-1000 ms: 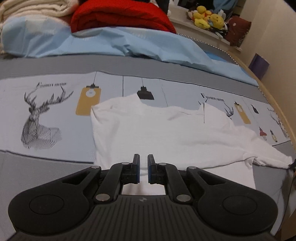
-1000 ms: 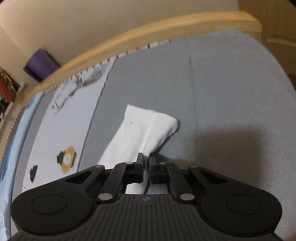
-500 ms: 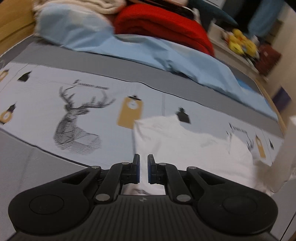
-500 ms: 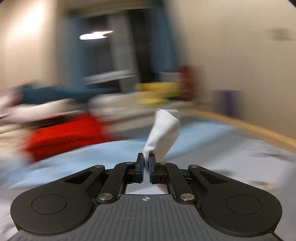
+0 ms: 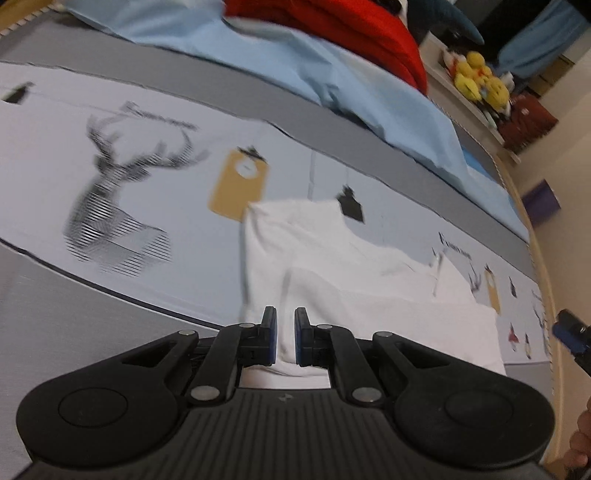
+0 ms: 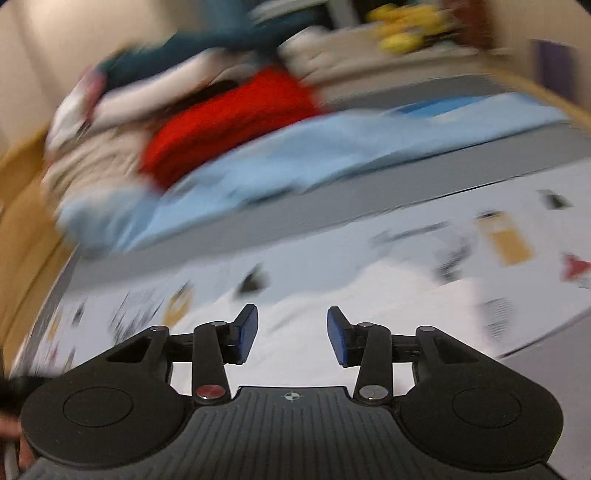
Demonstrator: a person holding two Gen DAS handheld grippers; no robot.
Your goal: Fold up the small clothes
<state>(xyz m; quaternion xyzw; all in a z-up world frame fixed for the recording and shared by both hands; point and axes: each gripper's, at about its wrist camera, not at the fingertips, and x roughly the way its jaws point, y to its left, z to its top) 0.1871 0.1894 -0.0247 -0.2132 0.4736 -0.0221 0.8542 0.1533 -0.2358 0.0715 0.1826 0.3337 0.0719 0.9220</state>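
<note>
A white shirt (image 5: 369, 280) lies spread on the printed bedspread, with one sleeve (image 5: 388, 317) folded across its body. My left gripper (image 5: 285, 332) is at the shirt's near hem. Its jaws are almost together, and white cloth fills the narrow gap between them. In the blurred right wrist view, my right gripper (image 6: 291, 328) hovers over the shirt (image 6: 332, 295). Its jaws are opening and nothing is between the blue pads. One blue pad of the right gripper (image 5: 569, 336) shows at the right edge of the left wrist view, beside the shirt.
A red blanket (image 5: 351, 29) and a light blue sheet (image 5: 332, 85) are piled at the far side of the bed. Yellow plush toys (image 5: 476, 74) sit on a ledge beyond. The wooden bed rim (image 5: 543, 258) curves along the right, with a purple box (image 5: 543, 199) past it.
The right gripper lifted the white sleeve from the grey part of the bed, swung it over the shirt and let go, its jaws spreading. The left view rolled and slid a little left.
</note>
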